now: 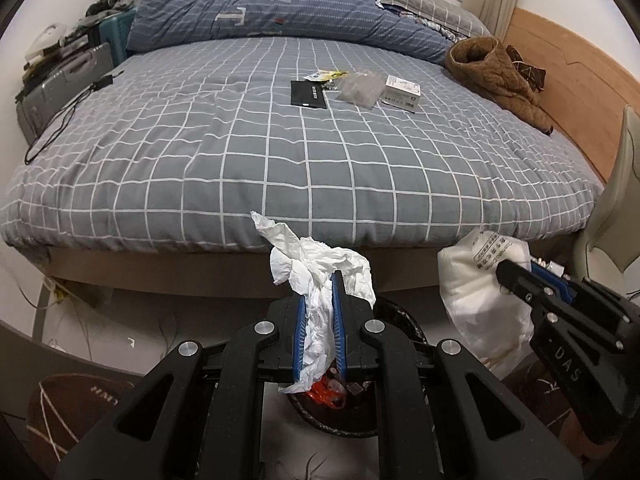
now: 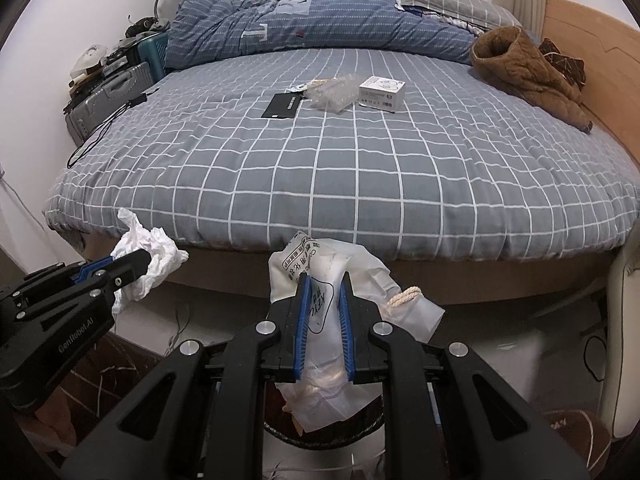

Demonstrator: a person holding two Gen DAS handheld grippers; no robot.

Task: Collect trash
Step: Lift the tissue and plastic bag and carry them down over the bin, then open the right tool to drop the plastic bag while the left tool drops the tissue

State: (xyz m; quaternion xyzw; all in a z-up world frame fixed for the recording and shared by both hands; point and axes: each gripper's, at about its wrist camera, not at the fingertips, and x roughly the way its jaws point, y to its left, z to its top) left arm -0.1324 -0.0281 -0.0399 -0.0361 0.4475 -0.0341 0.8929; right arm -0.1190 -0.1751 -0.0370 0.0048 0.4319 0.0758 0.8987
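My left gripper (image 1: pixel 319 280) is shut on a crumpled white tissue (image 1: pixel 320 268), which hangs over a dark round trash bin (image 1: pixel 404 328) on the floor; red wrapping (image 1: pixel 324 394) shows inside the bin. My right gripper (image 2: pixel 325 280) is shut on a white plastic bag (image 2: pixel 324 264) with printed text and a rope handle (image 2: pixel 406 296), above the bin's rim (image 2: pixel 344 436). In the left wrist view the right gripper (image 1: pixel 504 276) and its bag (image 1: pixel 476 292) are at the right. The right wrist view has the left gripper (image 2: pixel 140 260) with the tissue (image 2: pixel 148 248) at the left.
A bed with a grey checked sheet (image 1: pixel 280 152) fills the view ahead. On it lie a black flat packet (image 1: pixel 308 94), a clear plastic wrapper (image 1: pixel 358 88), a white box (image 1: pixel 402 92), a brown coat (image 1: pixel 496 76) and a blue quilt (image 1: pixel 280 12). A suitcase (image 1: pixel 64 84) stands at the left.
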